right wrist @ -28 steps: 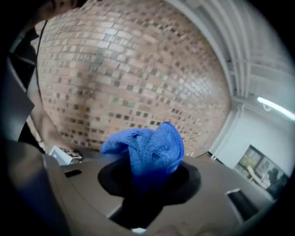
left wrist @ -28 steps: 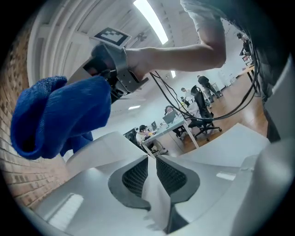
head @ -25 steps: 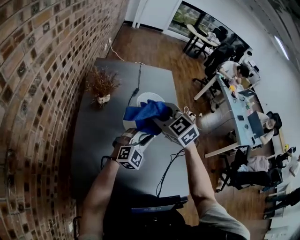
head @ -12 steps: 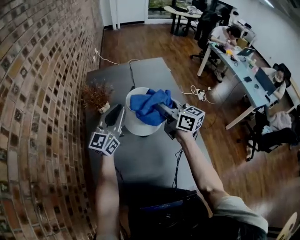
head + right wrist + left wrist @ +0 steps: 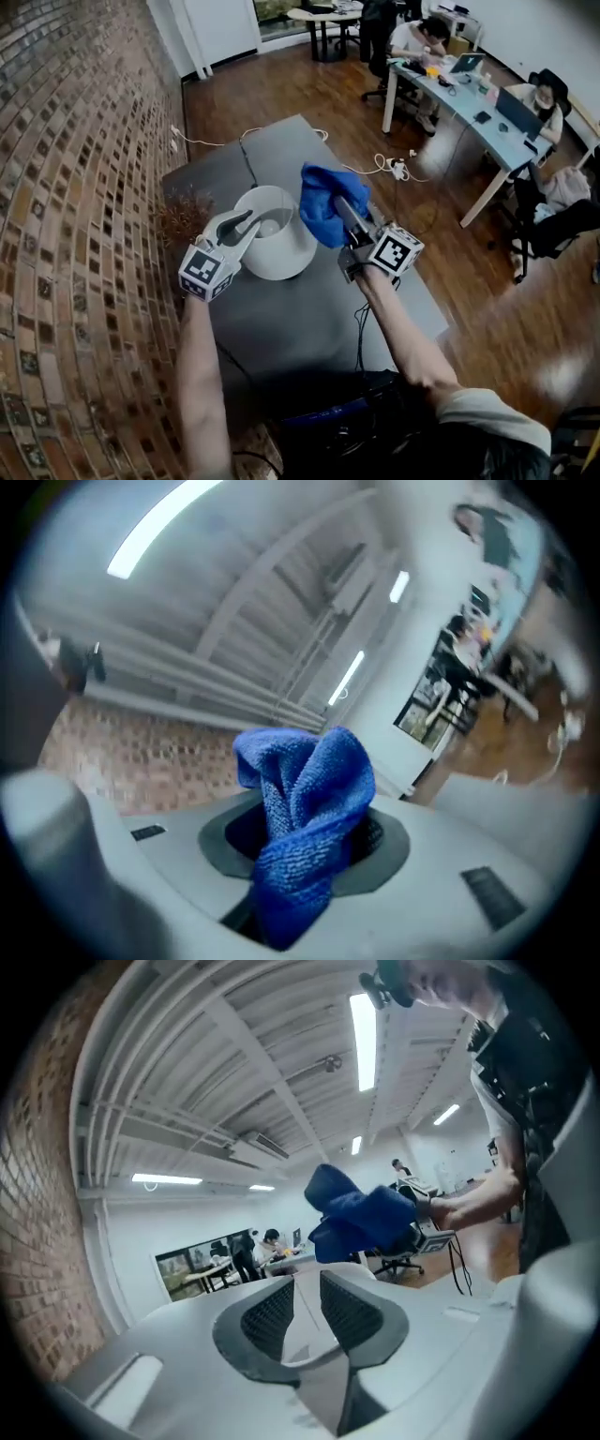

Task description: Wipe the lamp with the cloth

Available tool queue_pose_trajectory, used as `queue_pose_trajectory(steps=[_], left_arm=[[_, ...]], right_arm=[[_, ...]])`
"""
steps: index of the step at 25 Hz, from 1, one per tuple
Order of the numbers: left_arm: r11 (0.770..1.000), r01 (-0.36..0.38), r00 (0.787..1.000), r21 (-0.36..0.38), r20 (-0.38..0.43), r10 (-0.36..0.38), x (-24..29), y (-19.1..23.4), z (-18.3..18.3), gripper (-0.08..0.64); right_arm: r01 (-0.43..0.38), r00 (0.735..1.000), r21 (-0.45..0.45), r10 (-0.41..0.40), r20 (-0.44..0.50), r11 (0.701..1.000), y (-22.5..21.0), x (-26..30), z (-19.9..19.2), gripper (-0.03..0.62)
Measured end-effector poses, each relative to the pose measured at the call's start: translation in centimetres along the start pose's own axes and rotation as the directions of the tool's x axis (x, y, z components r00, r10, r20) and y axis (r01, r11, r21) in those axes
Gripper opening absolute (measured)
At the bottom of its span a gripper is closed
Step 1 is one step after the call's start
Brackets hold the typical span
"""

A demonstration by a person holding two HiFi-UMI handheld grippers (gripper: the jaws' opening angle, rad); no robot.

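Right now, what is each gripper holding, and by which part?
The right gripper is shut on the blue cloth, pinching a bunched fold. The left gripper holds nothing; its jaws have just been opening.

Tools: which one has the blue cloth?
The right tool, jaws clamped on the blue cloth. The left tool, by the lamp, has nothing between its jaws, which have just been opening.

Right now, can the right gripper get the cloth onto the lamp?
Probably yes: the right gripper holds the cloth up by the right edge of the lamp, and nothing shows between them.
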State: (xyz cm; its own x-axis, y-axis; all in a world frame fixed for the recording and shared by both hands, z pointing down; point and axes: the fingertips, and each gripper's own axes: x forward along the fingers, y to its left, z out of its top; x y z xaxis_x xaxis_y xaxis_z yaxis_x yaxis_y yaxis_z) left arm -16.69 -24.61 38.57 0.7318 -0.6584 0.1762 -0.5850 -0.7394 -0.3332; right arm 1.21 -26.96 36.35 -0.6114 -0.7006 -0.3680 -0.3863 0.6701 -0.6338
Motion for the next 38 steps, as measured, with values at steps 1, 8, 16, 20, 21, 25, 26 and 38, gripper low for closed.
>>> queue_pose_trajectory(steps=[1, 8, 16, 20, 21, 25, 26, 38], left_arm=[[0.999, 0.008, 1.0, 0.036, -0.007, -0.008, 0.1, -0.6, 0.5, 0.071], [0.995, -0.046, 0.998, 0.085, -0.043, 0.05, 0.1, -1.1, 0.8, 0.051], [0.991, -0.095, 0.994, 0.097, -0.043, 0.1, -0.9, -2.1, 1.5, 0.048], [0.986, -0.116, 0.991, 0.116, -0.047, 0.122, -0.9, -3.3, 1.9, 0.048], [0.986, -0.126, 0.99, 0.112, -0.05, 0.132, -1.0, -3.3, 1.8, 0.048], [0.984, -0.157, 0.985, 0.089, -0.063, 0.163, -1.3, -3.1, 1.5, 0.048], [0.983, -0.16, 0.984, 0.086, -0.065, 0.166, -1.3, -3.1, 1.5, 0.048], [0.974, -0.209, 0.974, 0.083, -0.076, 0.215, -1.8, -3.3, 1.4, 0.048]], right_arm=[[0.006, 0.998, -0.141, -0.015, -0.061, 0.99, 0.7, -0.2, -1.1, 0.144], [0.012, 0.899, -0.463, -0.212, -0.383, 0.886, -4.6, -3.5, -14.7, 0.144], [0.033, 0.965, -0.177, -0.078, -0.252, 0.984, -5.9, 0.7, -5.0, 0.141], [-0.109, 0.936, -0.016, 0.097, -0.34, 0.994, -3.4, 4.6, -7.0, 0.141], [-0.077, 0.925, -0.026, 0.062, -0.376, 0.997, -4.8, 4.2, -8.8, 0.141], [0.195, 0.798, -0.306, -0.332, -0.504, 0.932, -13.9, -1.0, -13.7, 0.14], [0.251, 0.775, -0.373, -0.417, -0.476, 0.893, -15.1, -2.1, -13.0, 0.14], [0.093, 0.795, -0.191, -0.189, -0.576, 0.977, -10.8, 3.8, -13.4, 0.14]])
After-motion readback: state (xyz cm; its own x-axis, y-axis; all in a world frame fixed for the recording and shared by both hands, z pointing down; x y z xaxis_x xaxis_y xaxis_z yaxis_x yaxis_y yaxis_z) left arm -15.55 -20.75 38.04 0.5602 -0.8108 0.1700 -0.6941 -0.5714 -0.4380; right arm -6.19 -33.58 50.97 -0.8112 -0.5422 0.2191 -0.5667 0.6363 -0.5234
